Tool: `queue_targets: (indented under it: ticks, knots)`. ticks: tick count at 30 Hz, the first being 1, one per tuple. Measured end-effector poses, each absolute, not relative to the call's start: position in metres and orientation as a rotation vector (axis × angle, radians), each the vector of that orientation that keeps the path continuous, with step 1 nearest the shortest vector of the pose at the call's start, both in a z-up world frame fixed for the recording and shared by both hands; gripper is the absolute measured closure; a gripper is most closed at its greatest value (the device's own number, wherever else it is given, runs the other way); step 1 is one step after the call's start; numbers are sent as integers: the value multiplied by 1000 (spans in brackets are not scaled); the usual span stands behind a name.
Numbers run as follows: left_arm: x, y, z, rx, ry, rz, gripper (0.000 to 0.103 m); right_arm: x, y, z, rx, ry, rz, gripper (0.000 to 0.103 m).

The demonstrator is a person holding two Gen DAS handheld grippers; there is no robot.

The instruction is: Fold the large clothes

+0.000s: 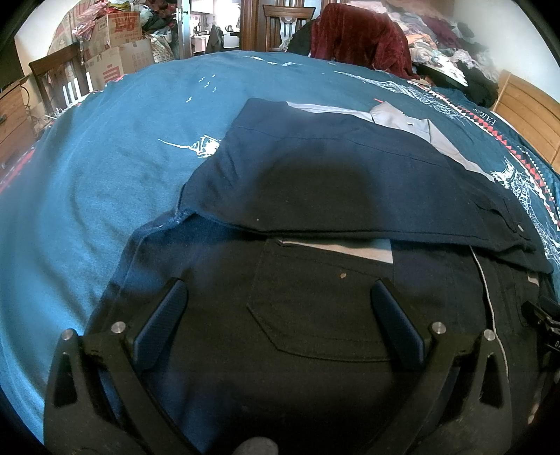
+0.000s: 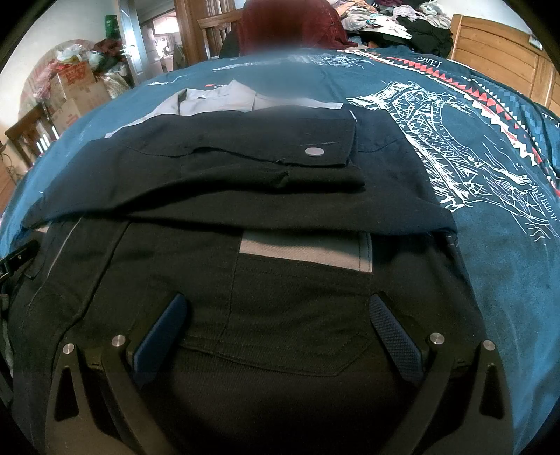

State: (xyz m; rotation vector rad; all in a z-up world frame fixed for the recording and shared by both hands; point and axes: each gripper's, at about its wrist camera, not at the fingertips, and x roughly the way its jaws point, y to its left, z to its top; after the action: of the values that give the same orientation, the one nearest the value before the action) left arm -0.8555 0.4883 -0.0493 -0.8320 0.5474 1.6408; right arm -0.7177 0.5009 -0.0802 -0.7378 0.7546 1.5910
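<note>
Dark jacket (image 1: 350, 182) lies folded on the bedspread (image 1: 105, 157).

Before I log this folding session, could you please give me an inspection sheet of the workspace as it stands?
Surface: bed with a teal printed cover, lightly wrinkled.
Job's things: dark jacket with grey collar lying flat on the cover, sleeves folded across its upper part; chest pocket facing up.
Clutter: small pale speck on the pocket.
Grippers: left tongs and right tongs both open above the jacket's near part, holding nothing.
Cables: nothing seen; only a loose white thread on the jacket.
Surroundings: cardboard boxes, wooden chair, dark red garment, heaped clothes, wooden headboard.
</note>
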Motion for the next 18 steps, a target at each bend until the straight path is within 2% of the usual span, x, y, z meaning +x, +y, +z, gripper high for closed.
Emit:
queue_targets:
  ticks: [9, 11, 14, 18]
  knots:
    - [-867, 489, -42, -908, 551, 1566, 0, -718, 507, -74, -789, 812, 1584, 0]
    - [-878, 477, -29, -950, 501, 1516, 1, -715, 508, -68, -814, 837, 1597, 0]
    - [-905, 440, -1, -947, 397, 1533, 1, -708, 500, -54, -801, 860, 1613, 6]
    - [-962, 379, 21, -969, 266, 1620, 1, -685, 469, -16, -663, 897, 1666, 6]
